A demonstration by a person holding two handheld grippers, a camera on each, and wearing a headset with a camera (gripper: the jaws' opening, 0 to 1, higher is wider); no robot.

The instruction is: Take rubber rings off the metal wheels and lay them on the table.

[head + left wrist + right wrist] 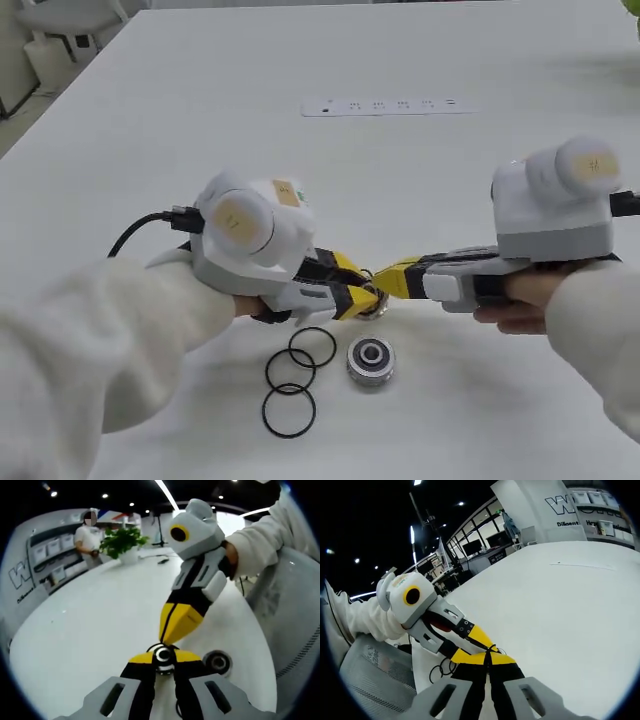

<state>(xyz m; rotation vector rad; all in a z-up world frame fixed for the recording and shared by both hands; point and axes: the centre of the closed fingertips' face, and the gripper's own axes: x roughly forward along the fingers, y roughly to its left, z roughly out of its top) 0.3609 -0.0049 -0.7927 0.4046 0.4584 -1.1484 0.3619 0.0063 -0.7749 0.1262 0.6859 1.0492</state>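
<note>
My left gripper (364, 299) is shut on a small metal wheel (163, 653), held just above the white table (200, 110). My right gripper (384, 281) comes in from the right, tip to tip with the left one, its jaws shut (489, 658) on a thin black rubber ring (493, 649) at that wheel. In the left gripper view the right gripper's yellow tip (169, 632) touches the wheel's top. Three black rubber rings (290, 371) lie flat on the table in front of the left gripper. A bare metal wheel (371, 360) stands beside them.
A white power strip (385, 105) lies flat at the far middle of the table. A potted plant (122, 542) stands at the table's far end, with a person (90, 535) behind it. My sleeves reach in from both lower corners.
</note>
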